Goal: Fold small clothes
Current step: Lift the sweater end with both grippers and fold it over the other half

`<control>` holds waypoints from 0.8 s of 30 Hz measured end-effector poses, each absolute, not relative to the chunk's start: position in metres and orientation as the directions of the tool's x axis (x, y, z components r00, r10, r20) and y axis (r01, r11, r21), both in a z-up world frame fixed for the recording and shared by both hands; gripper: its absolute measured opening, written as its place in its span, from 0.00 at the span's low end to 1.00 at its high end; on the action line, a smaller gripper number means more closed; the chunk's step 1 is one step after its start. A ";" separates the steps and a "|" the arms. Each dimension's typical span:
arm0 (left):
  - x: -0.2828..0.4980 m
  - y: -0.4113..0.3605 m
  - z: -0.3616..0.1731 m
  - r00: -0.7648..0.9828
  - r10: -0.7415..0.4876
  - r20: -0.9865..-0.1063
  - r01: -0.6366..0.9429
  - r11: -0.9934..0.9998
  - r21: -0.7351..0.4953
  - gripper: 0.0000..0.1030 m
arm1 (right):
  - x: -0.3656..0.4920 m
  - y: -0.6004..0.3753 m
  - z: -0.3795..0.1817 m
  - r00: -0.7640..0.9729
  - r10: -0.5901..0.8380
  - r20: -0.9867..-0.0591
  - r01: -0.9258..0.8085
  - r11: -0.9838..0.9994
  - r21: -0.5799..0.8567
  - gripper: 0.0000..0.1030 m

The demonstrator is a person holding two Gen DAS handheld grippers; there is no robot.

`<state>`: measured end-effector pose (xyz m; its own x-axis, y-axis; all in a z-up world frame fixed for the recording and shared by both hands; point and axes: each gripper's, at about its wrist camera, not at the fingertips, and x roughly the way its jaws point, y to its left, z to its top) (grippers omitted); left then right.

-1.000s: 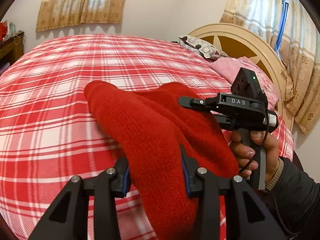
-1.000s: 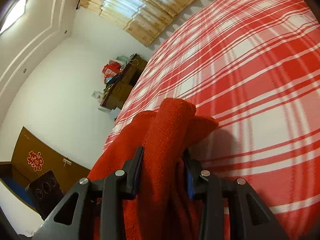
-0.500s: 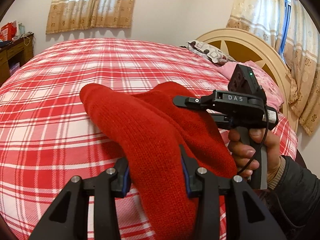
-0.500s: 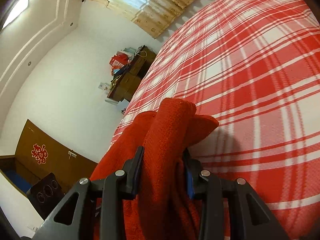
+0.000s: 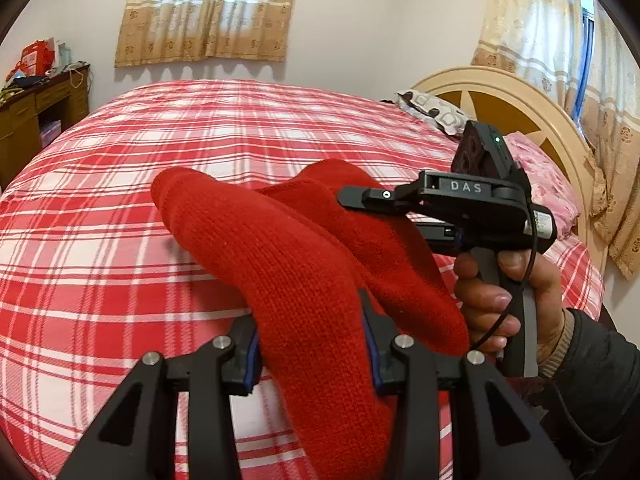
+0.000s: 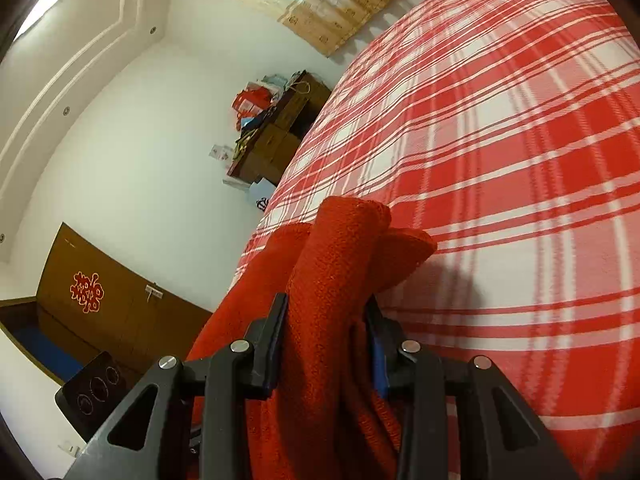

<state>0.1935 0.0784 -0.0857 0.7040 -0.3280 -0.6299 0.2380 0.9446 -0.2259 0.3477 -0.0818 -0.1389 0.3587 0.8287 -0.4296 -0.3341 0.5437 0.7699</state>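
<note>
Legible marking: the letters "DAS" appear in white on the side of the black handheld right gripper (image 5: pixel 360 200), as seen from the left wrist view. A small green indicator lamp is lit on the block above that lettering. In the right wrist view, a red decorative character is fixed to the brown wooden cabinet (image 6: pixel 104 312); it cannot be read reliably.

Hand pose: the person's right hand (image 5: pixel 504 300) is wrapped around the grey pistol-style grip, fingers curled at the front, with a dark sleeve (image 5: pixel 592 368) and a tan cuff at the wrist. The right gripper points across the frame toward the left, roughly level.

Jaw state: the black left gripper (image 5: pixel 312 344) is clenched on the red knitted garment (image 5: pixel 288 264); both blue-lined pads press into the knit. The right gripper (image 6: pixel 326 344) likewise grasps a bunched fold of the same garment (image 6: pixel 332 280) between its pads.

Garment location: it is held up between the two grippers, above the red-and-white plaid bedspread (image 5: pixel 120 240), toward the near edge of the bed. The cream wooden headboard (image 5: pixel 520 100) is at the right side.
</note>
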 end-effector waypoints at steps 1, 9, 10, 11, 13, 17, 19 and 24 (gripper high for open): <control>0.193 0.080 -0.086 0.705 -0.325 -0.630 0.234 0.946 -0.226 0.40 | 0.348 -0.077 -0.138 0.353 0.832 -0.429 -0.338 0.541 0.770 0.35; 0.188 0.101 -0.089 0.720 -0.300 -0.626 0.195 0.953 -0.232 0.40 | 0.352 -0.045 -0.140 0.308 0.848 -0.430 -0.366 0.523 0.770 0.35; 0.187 0.104 -0.089 0.722 -0.297 -0.625 0.190 0.954 -0.234 0.40 | 0.352 -0.041 -0.141 0.304 0.850 -0.431 -0.367 0.521 0.770 0.35; 0.186 0.107 -0.089 0.723 -0.294 -0.625 0.185 0.954 -0.235 0.40 | 0.352 -0.038 -0.142 0.297 0.852 -0.430 -0.369 0.518 0.771 0.35; 0.183 0.112 -0.090 0.725 -0.289 -0.625 0.178 0.955 -0.236 0.40 | 0.351 -0.030 -0.143 0.288 0.856 -0.429 -0.371 0.513 0.774 0.35; 0.179 0.118 -0.090 0.728 -0.277 -0.627 0.163 0.959 -0.234 0.40 | 0.350 -0.020 -0.147 0.271 0.862 -0.428 -0.374 0.504 0.779 0.35; 0.177 0.120 -0.090 0.732 -0.270 -0.626 0.156 0.960 -0.231 0.40 | 0.349 -0.018 -0.148 0.261 0.869 -0.421 -0.373 0.493 0.786 0.35; 0.173 0.127 -0.092 0.738 -0.252 -0.626 0.147 0.965 -0.215 0.40 | 0.345 -0.010 -0.151 0.247 0.875 -0.415 -0.376 0.482 0.791 0.35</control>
<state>0.1727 0.1270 -0.0924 0.7376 -0.2520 -0.6264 0.1472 0.9654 -0.2150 0.3453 -0.0102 -0.1507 0.2472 0.8754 -0.4154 -0.3761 0.4818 0.7915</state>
